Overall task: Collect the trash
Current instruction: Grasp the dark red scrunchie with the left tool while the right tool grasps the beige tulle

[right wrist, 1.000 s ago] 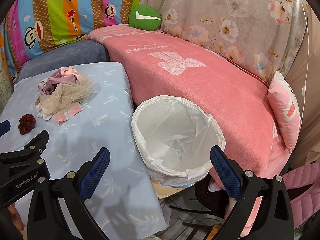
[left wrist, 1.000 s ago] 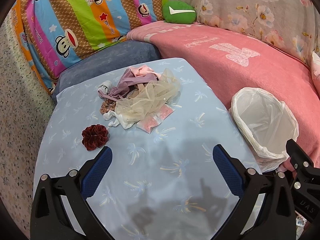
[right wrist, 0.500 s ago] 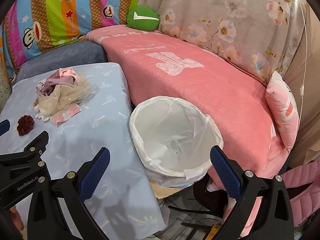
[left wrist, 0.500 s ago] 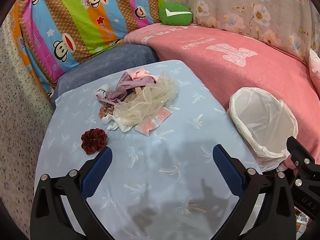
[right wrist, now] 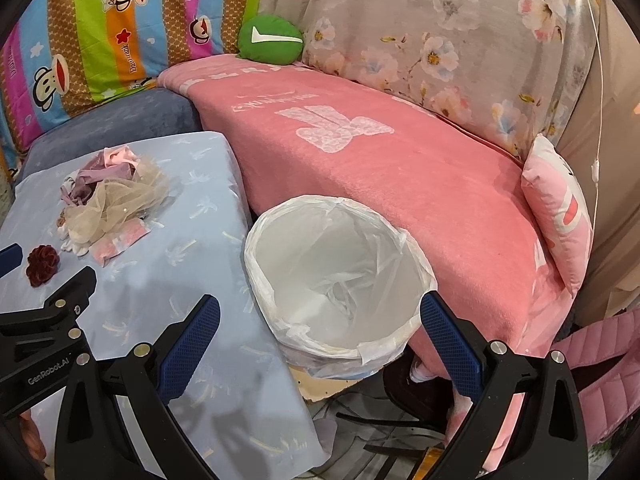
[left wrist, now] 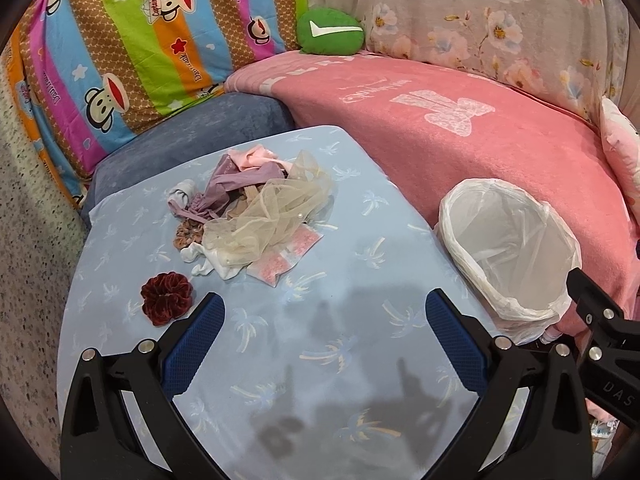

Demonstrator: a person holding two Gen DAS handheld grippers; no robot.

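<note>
Left gripper (left wrist: pixel 324 312) above near part of table, jaws spread wide, holding nothing. Right gripper (right wrist: pixel 320 312) likewise wide apart and empty, hanging over bin (right wrist: pixel 338 276) lined with white bag, just off table's right edge, against pink sofa cover (right wrist: pixel 400 168). Table (left wrist: pixel 340 344) covered in light blue palm-print cloth. Dark red scrunchie (left wrist: pixel 166 298) near left edge, just beyond left gripper's left finger. Heap of trash (left wrist: pixel 256 216) toward far edge: beige netting, mauve and pink fabric, white scraps, pink packet.
</note>
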